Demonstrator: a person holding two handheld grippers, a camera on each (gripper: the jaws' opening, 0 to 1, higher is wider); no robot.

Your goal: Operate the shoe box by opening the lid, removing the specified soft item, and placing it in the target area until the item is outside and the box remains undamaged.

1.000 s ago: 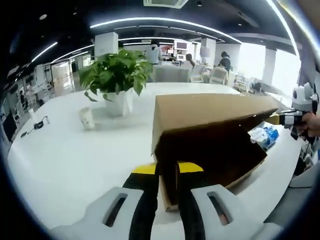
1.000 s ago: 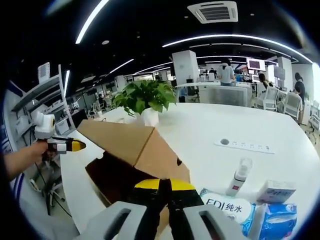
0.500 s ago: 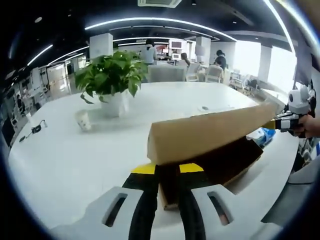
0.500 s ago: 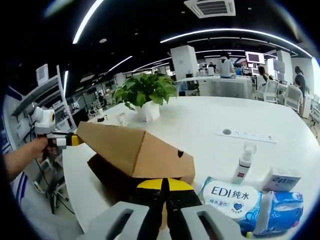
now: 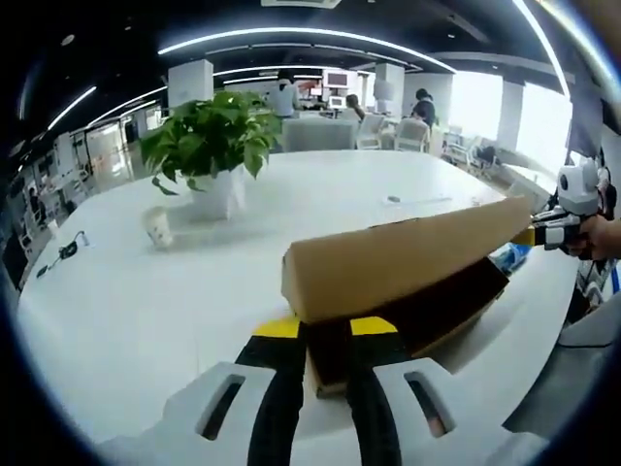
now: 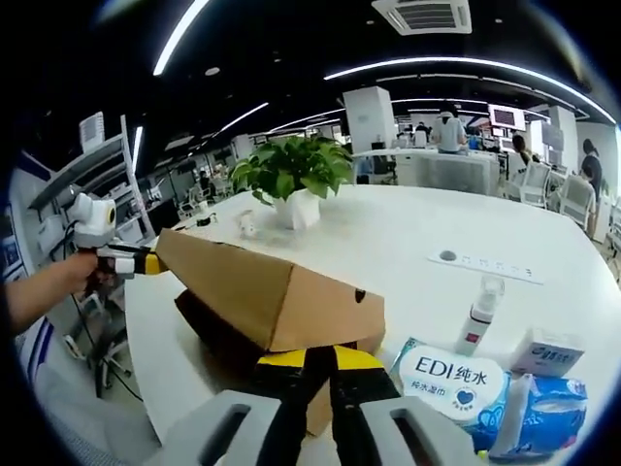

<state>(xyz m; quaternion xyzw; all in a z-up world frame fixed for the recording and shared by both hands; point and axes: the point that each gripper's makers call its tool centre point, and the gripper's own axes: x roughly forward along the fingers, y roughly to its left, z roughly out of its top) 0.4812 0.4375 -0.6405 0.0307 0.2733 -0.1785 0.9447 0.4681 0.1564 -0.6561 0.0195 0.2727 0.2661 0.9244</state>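
On white table [image 5: 146, 311]: shoe box [image 5: 427, 311], lid [image 5: 398, 257] nearly down. Left gripper [image 5: 325, 359] pinches near box wall, right gripper [image 6: 323, 383] pinches opposite end. Soft item unseen inside. Risk: uneven lift creases cardboard, tears lid hinge.

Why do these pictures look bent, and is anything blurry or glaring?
Left gripper view: fisheye lens curves the table edge; windows glare white; the paper cup looks smeared. Right gripper view: ceiling lights bow into arcs; the wipes pack stays sharp.
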